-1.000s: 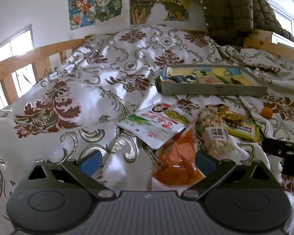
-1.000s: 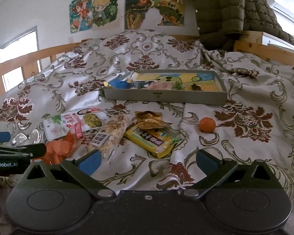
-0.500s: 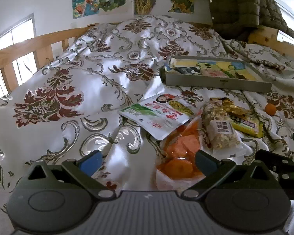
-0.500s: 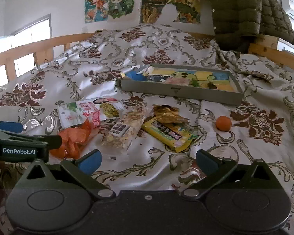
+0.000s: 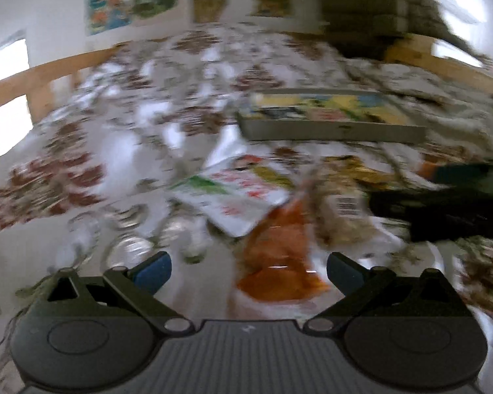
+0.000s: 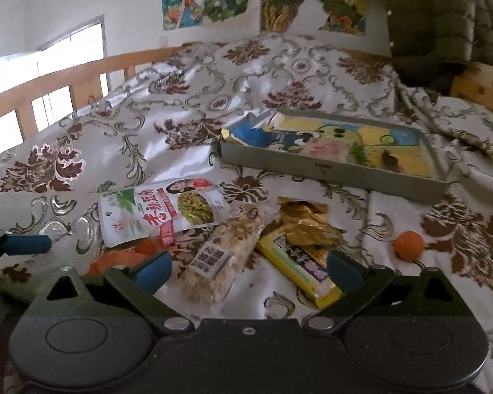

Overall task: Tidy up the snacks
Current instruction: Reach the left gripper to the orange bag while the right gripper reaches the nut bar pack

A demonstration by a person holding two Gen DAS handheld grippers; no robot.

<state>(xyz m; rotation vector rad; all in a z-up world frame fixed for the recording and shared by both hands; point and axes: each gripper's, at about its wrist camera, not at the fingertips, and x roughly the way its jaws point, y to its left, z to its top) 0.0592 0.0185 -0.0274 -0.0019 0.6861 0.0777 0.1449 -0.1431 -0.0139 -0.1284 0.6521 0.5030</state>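
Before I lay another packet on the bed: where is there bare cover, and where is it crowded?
Bare cover lies left of the tray, up to the wooden rail, and around the orange ball. It is crowded in the snack pile just ahead of both grippers.

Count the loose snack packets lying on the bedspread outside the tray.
5: white pouch, orange bag partly beneath it, clear puffed-snack bag, gold wrapper, yellow pack. Others may be hidden underneath.

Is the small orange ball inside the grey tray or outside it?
Outside: the small orange ball lies on the patterned bedspread, apart from the grey tray.
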